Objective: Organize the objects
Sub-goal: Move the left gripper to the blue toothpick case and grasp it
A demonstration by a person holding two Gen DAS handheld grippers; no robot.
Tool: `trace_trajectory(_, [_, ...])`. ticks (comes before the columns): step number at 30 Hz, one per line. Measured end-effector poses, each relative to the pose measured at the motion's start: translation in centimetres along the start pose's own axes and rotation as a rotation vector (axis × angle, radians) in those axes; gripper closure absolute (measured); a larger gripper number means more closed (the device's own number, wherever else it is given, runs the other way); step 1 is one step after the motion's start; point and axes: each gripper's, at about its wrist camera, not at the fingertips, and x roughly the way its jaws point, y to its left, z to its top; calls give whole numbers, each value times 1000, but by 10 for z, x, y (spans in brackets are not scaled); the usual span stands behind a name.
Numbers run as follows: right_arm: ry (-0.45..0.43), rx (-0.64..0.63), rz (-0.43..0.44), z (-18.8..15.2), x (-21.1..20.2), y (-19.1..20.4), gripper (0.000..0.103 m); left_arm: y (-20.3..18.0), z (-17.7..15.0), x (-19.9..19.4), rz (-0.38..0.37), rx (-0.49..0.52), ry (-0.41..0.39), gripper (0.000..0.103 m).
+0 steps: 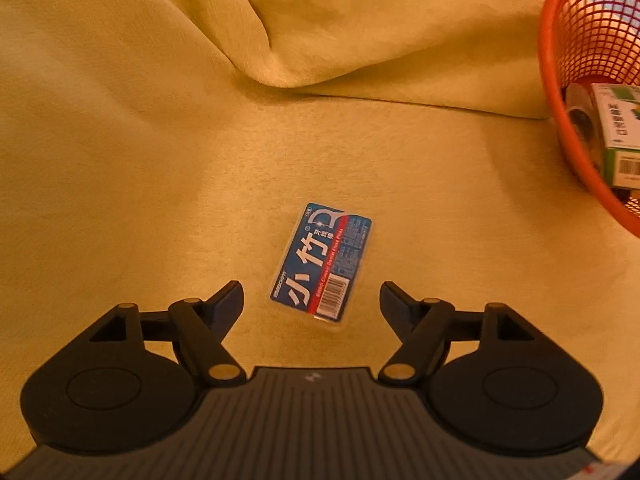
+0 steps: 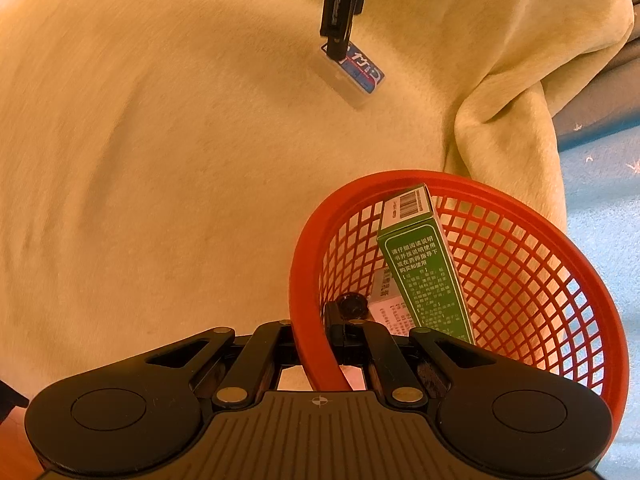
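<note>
Item: flat blue plastic floss-pick case (image 1: 321,261), frame centre, on yellow plush blanket (image 1: 120,140).
Left tongs (image 1: 311,300): open, straddling case.
Right tongs (image 2: 320,344): clamped on red mesh plastic basket (image 2: 520,208) rim.
Risk: thin case may slide or sink into pile; pinched basket may tip.

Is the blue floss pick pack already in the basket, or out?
Out. The blue floss pick pack lies flat on the yellow blanket, apart from the orange basket, between the open left gripper's fingers.

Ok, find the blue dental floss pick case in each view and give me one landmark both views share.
Left wrist view: the blue dental floss pick case lies flat on the yellow blanket, centre, just ahead of the open left tongs.
Right wrist view: same case, upper centre, partly behind the left tongs.
Shared landmark: the orange mesh basket.
</note>
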Motion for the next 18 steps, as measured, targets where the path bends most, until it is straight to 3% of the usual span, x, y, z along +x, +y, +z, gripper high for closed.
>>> trace_trajectory(11, [-12, 16, 4, -2, 0, -2, 103, 1, 10, 36, -42, 42, 25, 32])
trace_trajectory(18, [-14, 23, 7, -1, 2, -3, 103, 3, 14, 47, -57, 41, 46, 38])
